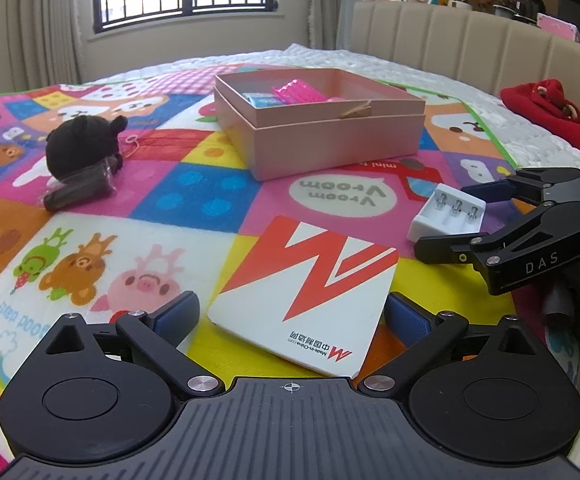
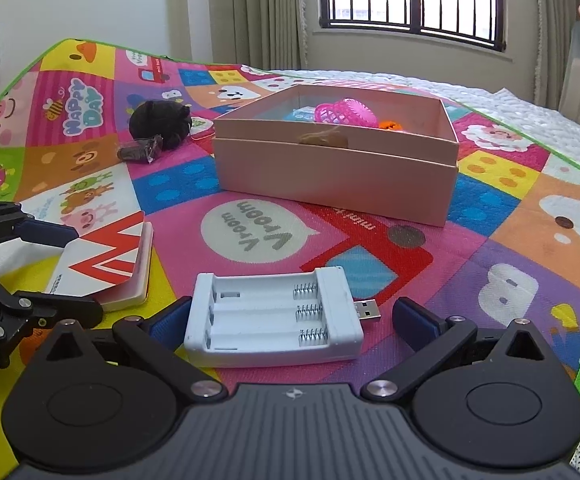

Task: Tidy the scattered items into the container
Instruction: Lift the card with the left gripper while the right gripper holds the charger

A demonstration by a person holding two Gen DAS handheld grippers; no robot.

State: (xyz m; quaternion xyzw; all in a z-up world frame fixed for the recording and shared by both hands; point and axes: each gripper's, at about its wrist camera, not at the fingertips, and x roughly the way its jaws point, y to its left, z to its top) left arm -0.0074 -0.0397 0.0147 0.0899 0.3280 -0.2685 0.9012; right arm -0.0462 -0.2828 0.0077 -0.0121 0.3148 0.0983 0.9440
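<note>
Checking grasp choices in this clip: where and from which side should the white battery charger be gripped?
Grip the white battery charger across its two short end walls, coming from the near side above, as the right tool already straddles it. It lies flat, slots up, on the mat. Its USB plug sticks out of the right end, so that pad should land on the wall beside the plug.

My left tool (image 1: pixel 292 312) was matte black, with two round housings at its base, a ribbed grey plate between them bearing a small crosshair mark, and silver screws at the linkage pivots. Its fingers (image 1: pixel 179 312) wore blue pads. My right tool (image 2: pixel 292 320) was built alike; seen from the left camera, its side carried white letters "DAS".
</note>
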